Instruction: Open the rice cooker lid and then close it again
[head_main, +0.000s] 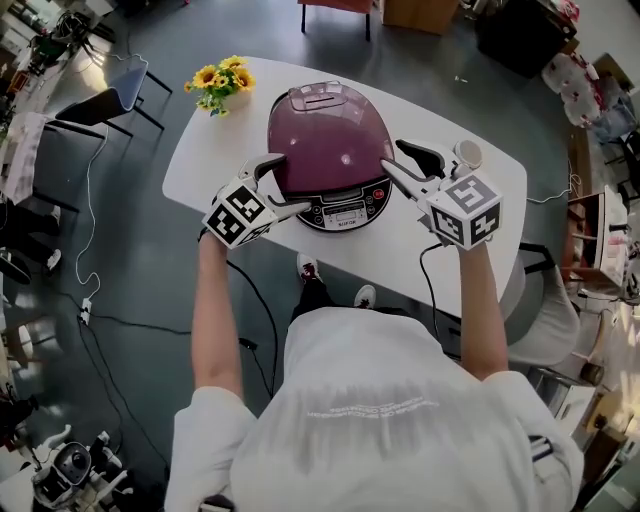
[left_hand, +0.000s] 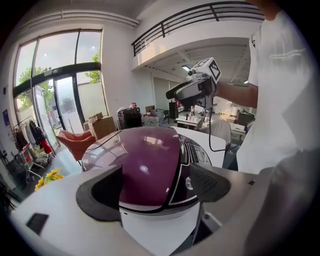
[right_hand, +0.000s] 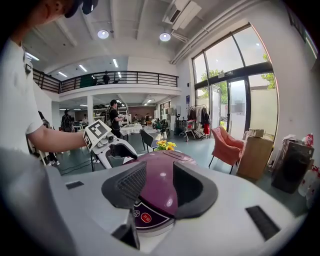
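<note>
At your far left, black cables (head_main: 95, 300) trail over the grey floor (head_main: 120, 250). The white rounded table (head_main: 190, 165) stands on that floor, with a small bunch of yellow sunflowers (head_main: 222, 82) at its back left corner.

Your left gripper (left_hand: 155, 187) has its jaws spread wide at the lower left flank of the purple domed rice cooker (head_main: 328, 140). No view settles whether either pad touches the shell. The cooker sits mid-table with its lid down.

Your right gripper (right_hand: 160, 190) hangs at the cooker's right side. Its jaws are parted with nothing between them, and the dome shows beyond the gap. From the head view both grippers cover the ends of the control panel (head_main: 345, 212).

A small round pale object (head_main: 467, 153) just beyond the right gripper is too small to identify. The right gripper view shows an orange armchair (right_hand: 227, 145) by tall windows (right_hand: 235, 85) and a railed mezzanine (right_hand: 110, 77). Clutter at the far right is cut off by the frame.
</note>
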